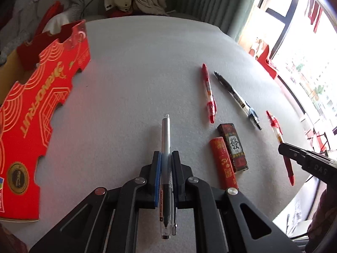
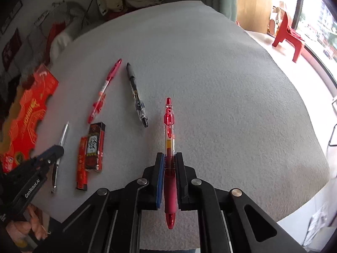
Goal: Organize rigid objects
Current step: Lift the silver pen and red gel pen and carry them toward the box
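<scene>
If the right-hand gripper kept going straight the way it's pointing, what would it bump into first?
Probably nothing. The right gripper, shut on a red retractable pen, points across bare grey felt tabletop; the black pen lies off to its left. Depth is uncertain.

The left gripper [image 1: 166, 158] had its jaws closed tight on a clear pen [image 1: 165, 139], pointing toward the surface's far edge. The right gripper [image 2: 170, 160] likewise clamped a red pen [image 2: 169, 126], held level beside it.

The red box [image 1: 31, 109] runs off the left edge (its small print unreadable).
</scene>
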